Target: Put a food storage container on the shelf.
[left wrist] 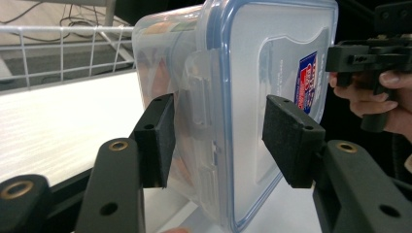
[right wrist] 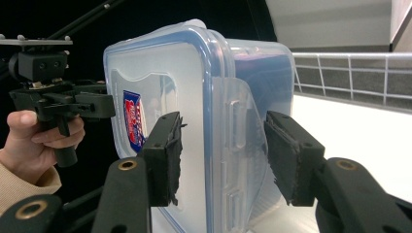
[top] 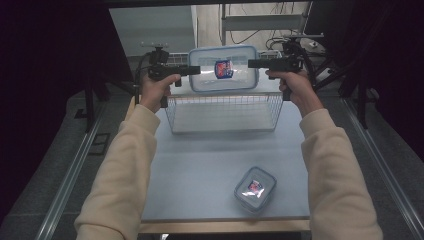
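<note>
A: Where was the large container (top: 223, 68)?

B: It was held up on edge above the far rim of the wire basket (top: 223, 112), lid toward the person, its blue-and-red label (top: 223, 68) near the middle of the lid; the clear walls and blue seal showed plainly in both gripper views.

A: And what had hold of it?

B: Both tools, one at each short side; the left gripper (top: 194, 70) came in from the left and the right gripper (top: 253, 63) from the right, level and pointing at each other across the box.

A: Were the jaws tight on it?

B: In the left gripper view the jaws straddled the side with the lid latch, one pad at the body and the other at the lid face; the near pad looked to be against the plastic (the far one I could not judge for contact); the right gripper view showed the same straddle on the opposite latch; since the box hung clear of the basket, I read both as pinching it, half spread around its thickness.

A: Anything else on the table (top: 200, 170)?

B: A small container (top: 255, 188) with the same kind of label sat near the front edge, well apart from the basket; the sleeves (top: 125, 165) were cream.
</note>
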`<state>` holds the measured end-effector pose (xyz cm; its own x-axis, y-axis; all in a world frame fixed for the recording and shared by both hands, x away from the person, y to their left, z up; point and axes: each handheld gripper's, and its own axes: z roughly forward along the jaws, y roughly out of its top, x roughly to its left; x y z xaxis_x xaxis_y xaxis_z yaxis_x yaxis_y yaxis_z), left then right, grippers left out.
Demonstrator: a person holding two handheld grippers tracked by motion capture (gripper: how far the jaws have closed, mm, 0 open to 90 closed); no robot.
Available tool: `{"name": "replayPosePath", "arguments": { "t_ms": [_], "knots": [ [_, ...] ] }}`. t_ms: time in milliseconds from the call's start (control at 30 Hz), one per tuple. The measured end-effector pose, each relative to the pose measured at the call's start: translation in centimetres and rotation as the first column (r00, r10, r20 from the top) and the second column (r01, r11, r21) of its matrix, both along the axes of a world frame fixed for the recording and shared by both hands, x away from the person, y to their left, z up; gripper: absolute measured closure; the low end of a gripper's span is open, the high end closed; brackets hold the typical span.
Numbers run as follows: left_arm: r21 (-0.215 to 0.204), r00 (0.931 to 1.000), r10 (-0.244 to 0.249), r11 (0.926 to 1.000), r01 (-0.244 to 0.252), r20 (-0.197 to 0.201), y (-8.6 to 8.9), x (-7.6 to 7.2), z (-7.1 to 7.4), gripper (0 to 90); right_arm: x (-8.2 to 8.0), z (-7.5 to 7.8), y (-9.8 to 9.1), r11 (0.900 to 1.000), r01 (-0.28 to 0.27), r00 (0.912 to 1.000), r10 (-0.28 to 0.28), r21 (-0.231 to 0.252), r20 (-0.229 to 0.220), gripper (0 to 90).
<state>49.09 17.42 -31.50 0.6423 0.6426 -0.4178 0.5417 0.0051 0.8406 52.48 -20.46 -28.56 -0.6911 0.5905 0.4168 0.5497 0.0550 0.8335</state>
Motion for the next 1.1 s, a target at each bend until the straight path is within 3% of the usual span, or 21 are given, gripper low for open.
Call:
{"name": "replayPosePath", "arguments": {
  "t_ms": [167,400,500,567,700,733,800,867,933,1100],
  "knots": [
    [-0.008,0.9999,0.013,0.9999,-0.013,0.002,-0.2,0.4,-0.1,47.8,0.7,-0.6,0.0,0.9995,0.019,0.9996,-0.019,-0.027,-0.020,48.4],
    [-0.065,0.9989,0.016,0.9977,-0.019,-0.044,0.2,1.3,-0.4,48.6,1.4,-0.7,0.0,0.9992,0.039,0.9984,-0.039,-0.013,-0.042,48.4],
    [-0.065,0.9977,0.024,0.9975,-0.028,-0.063,0.2,1.9,-0.4,47.3,1.7,-0.7,0.1,0.9983,0.057,0.9967,-0.058,-0.008,-0.056,47.9],
    [-0.097,0.9948,0.042,0.9939,-0.051,-0.093,0.0,2.5,-0.5,45.9,2.1,-0.8,0.3,0.9967,0.080,0.9947,-0.081,-0.009,-0.063,47.2],
    [-0.120,0.9909,0.053,0.9905,-0.068,-0.124,0.0,3.2,-0.9,41.6,2.5,-1.1,0.6,0.9925,0.122,0.9896,-0.122,-0.015,-0.076,45.5],
    [-0.135,0.9861,0.057,0.9877,-0.079,-0.156,-0.2,3.7,-1.4,39.5,2.6,-1.1,0.7,0.9906,0.135,0.9878,-0.136,-0.024,-0.075,46.7],
    [-0.142,0.9818,0.072,0.9849,-0.098,-0.176,-0.2,4.1,-1.9,36.7,2.7,-1.2,1.1,0.9861,0.158,0.9840,-0.161,-0.051,-0.076,44.6],
    [-0.134,0.9802,0.091,0.9843,-0.115,-0.176,-0.3,4.2,-2.1,36.7,2.7,-1.3,1.4,0.9828,0.170,0.9825,-0.175,-0.072,-0.065,42.3],
    [-0.155,0.9794,0.090,0.9807,-0.119,-0.181,-0.3,4.4,-2.3,34.8,2.5,-1.4,1.9,0.9770,0.190,0.9789,-0.196,-0.096,-0.056,41.1],
    [-0.112,0.9834,0.123,0.9840,-0.138,-0.133,-0.6,3.7,-1.9,30.6,1.8,-1.3,1.8,0.9782,0.196,0.9792,-0.199,-0.070,-0.041,38.7]
  ]
}}
